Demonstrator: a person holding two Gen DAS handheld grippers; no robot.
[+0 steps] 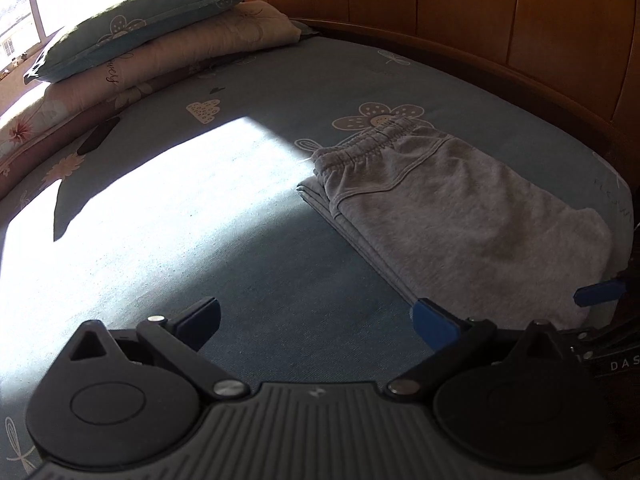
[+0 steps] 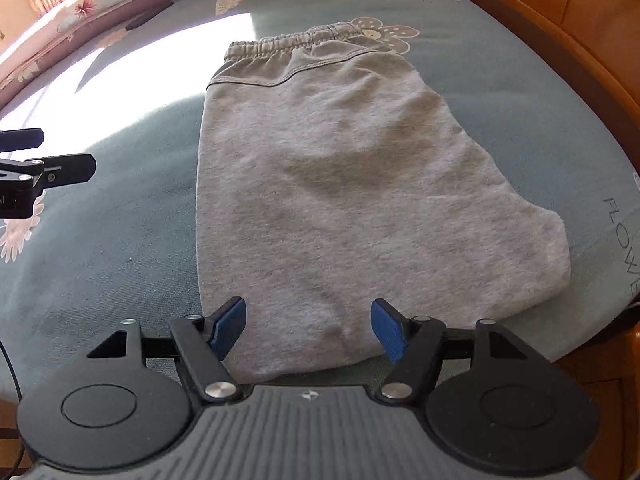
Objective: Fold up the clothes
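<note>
Grey sweat shorts [image 2: 340, 184] lie folded flat on the teal bed sheet, elastic waistband [image 2: 288, 42] at the far end. In the left wrist view the same shorts [image 1: 460, 216] lie to the right of my left gripper [image 1: 320, 316], which hangs open over bare sheet with nothing between its fingers. My right gripper [image 2: 308, 326] stands open above the near hem of the shorts, its blue pads apart and gripping nothing. The left gripper's black fingers [image 2: 60, 170] show at the left edge of the right wrist view. A blue fingertip [image 1: 600, 294] of the right gripper shows at the right edge of the left wrist view.
A teal pillow [image 1: 132, 20] rests on a folded beige quilt [image 1: 192, 52] at the head of the bed. A wooden headboard [image 1: 480, 8] curves round the far and right sides. A bright sun patch [image 1: 132, 196] falls on the sheet [image 1: 280, 240] left of the shorts.
</note>
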